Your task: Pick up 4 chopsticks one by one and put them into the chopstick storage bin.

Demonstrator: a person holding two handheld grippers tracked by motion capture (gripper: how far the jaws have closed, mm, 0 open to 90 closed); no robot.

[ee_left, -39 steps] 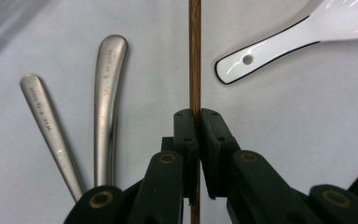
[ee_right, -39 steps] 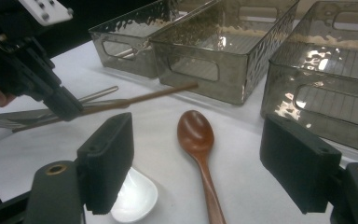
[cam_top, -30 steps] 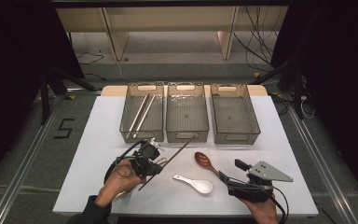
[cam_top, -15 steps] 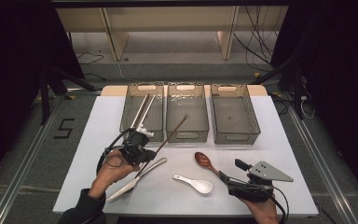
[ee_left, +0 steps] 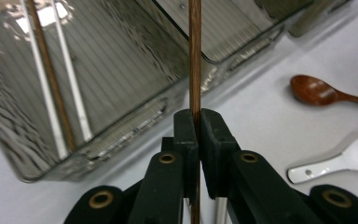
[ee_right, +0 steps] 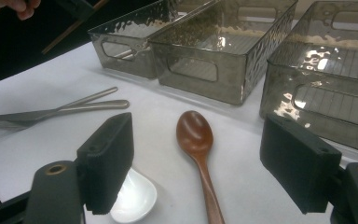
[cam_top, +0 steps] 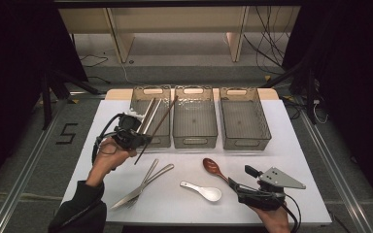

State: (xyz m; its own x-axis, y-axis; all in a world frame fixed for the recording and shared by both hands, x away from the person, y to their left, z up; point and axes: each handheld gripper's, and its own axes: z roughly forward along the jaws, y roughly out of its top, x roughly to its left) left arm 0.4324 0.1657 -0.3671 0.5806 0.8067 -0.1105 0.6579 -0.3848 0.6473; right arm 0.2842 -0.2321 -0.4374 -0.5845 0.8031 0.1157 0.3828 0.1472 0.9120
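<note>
My left gripper [cam_top: 141,141] is shut on a brown chopstick [cam_top: 161,121] and holds it in the air, slanted over the near right corner of the left bin [cam_top: 137,95]. In the left gripper view the chopstick [ee_left: 195,65] runs straight up between the closed pads [ee_left: 186,135]. Two or more chopsticks [ee_left: 51,88] lie inside that bin. My right gripper [cam_top: 241,178] rests low at the table's near right, open with nothing between its jaws. Its wide-apart pads [ee_right: 107,158] frame a wooden spoon [ee_right: 196,135] lying just ahead, and a white spoon [ee_right: 133,198] lies by the left pad.
A middle bin [cam_top: 195,138] and a right bin [cam_top: 267,127] stand beside the left one, both looking bare inside. A knife and fork [cam_top: 141,187] lie on the white table [cam_top: 291,160] at near left. The white spoon [cam_top: 201,190] and wooden spoon [cam_top: 213,167] lie between the hands.
My left gripper has lifted and moved away from me toward the left bin with the chopstick in its grip, uncovering the knife and fork. My right gripper has stayed still.
</note>
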